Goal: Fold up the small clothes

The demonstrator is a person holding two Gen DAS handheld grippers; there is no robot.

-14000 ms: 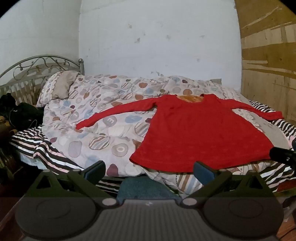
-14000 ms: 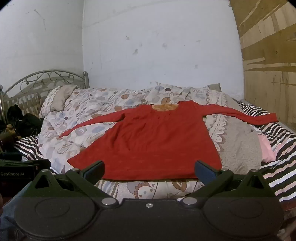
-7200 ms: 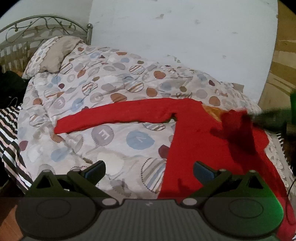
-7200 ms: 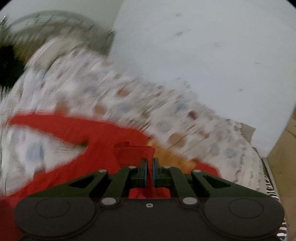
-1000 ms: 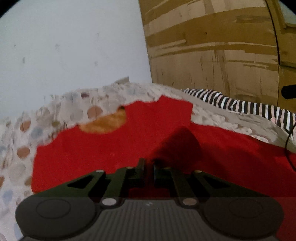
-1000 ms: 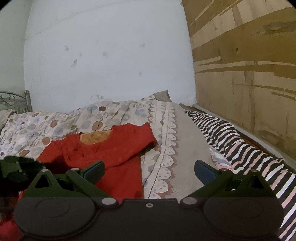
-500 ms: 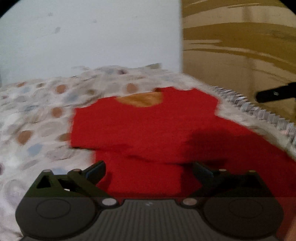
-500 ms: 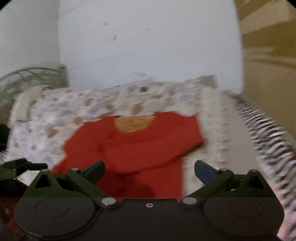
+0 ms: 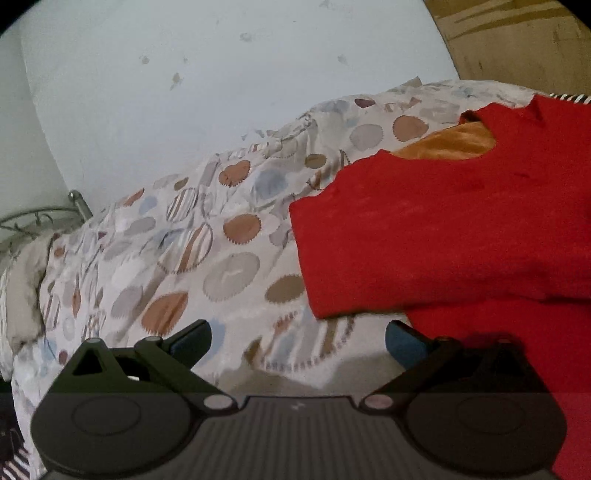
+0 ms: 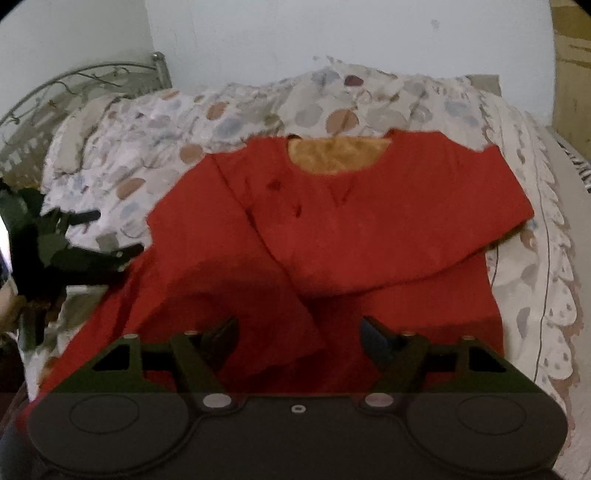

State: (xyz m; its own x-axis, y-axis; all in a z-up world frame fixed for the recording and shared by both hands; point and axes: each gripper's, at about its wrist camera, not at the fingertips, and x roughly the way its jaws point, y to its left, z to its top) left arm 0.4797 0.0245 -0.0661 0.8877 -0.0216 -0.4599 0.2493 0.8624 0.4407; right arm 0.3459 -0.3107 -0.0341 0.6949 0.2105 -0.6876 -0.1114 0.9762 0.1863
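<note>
Since the frame a second before, my left gripper [image 9: 297, 338] had let go of the red cloth it was pinching and swung left, so its view had shifted from the shirt's middle to the shirt's left edge and the quilt beside it; my right view had turned from the striped side of the bed to face the shirt squarely.

Far left in the right wrist view, the metal headboard [image 10: 74, 79] curved up against the white wall [image 10: 332, 33]. Just below it I saw the left gripper from the side, held over the dotted quilt [image 9: 166, 251] at the shirt's left edge, its fingers spread apart and holding nothing. In its own view the gap between its fingers framed bare quilt.

The red shirt [image 10: 332, 229] lay flat on the quilt, neckline toward the wall, orange lining [image 10: 336, 157] showing in the neck opening. Both sleeves were folded in across the chest, one over the other. In the left view, the folded left shoulder edge [image 9: 306, 258] sat just ahead of the right finger.

My right gripper [image 10: 299, 336] hovered over the shirt's lower part, its fingers wide apart and empty. To the right, the quilt's scalloped border [image 10: 554, 258] ran down the bed.
</note>
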